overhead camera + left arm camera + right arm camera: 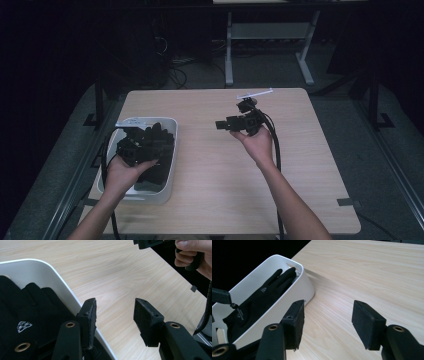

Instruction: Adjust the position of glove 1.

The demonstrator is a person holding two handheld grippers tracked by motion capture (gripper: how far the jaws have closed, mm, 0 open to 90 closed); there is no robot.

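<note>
The black gloves (259,302) lie in the white bin (170,175), nothing taken out yet, and both the left gripper (115,320) and right gripper (328,322) are spread and empty.

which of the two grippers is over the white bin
The left gripper, held over the white bin with the black gloves. The right gripper is above bare table.

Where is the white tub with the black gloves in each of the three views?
High view: the white tub sits at the table's left side, under the left hand.
Left gripper view: its rim curves through the lower left, with the black gloves inside.
Right gripper view: it lies at the left, one glove stretched along it.
Shared landmark: the light wooden table.
</note>
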